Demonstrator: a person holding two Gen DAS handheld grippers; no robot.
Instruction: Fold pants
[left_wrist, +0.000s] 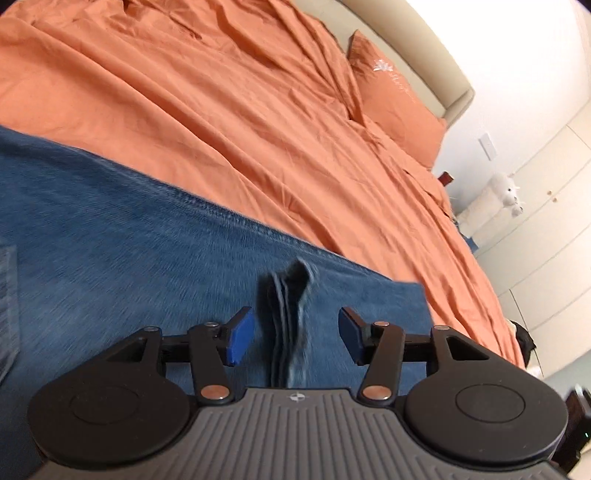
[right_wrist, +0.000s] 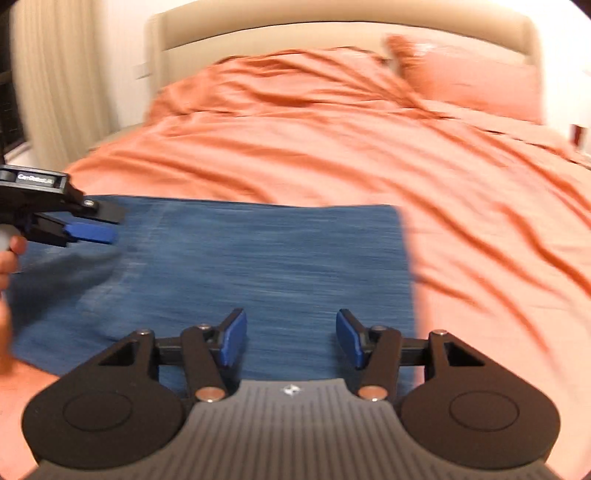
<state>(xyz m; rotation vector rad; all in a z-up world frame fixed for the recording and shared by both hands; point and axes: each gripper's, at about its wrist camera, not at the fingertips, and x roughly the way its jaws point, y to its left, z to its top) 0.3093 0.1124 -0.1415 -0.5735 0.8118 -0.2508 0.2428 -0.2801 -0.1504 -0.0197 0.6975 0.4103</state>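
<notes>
Blue denim pants (right_wrist: 258, 258) lie folded flat on the orange bed cover, also in the left wrist view (left_wrist: 129, 251). My left gripper (left_wrist: 295, 338) is open just above the denim, and a raised edge of folded layers (left_wrist: 290, 317) stands between its blue pads without being clamped. In the right wrist view the left gripper (right_wrist: 92, 225) shows at the pants' left end. My right gripper (right_wrist: 291, 338) is open and empty above the near edge of the pants.
The orange cover (right_wrist: 461, 206) spreads wrinkled over the bed. An orange pillow (left_wrist: 399, 103) and beige headboard (right_wrist: 332, 31) lie at the far end. White cupboards (left_wrist: 535, 206) stand beyond the bed's right side. A curtain (right_wrist: 62, 74) hangs at left.
</notes>
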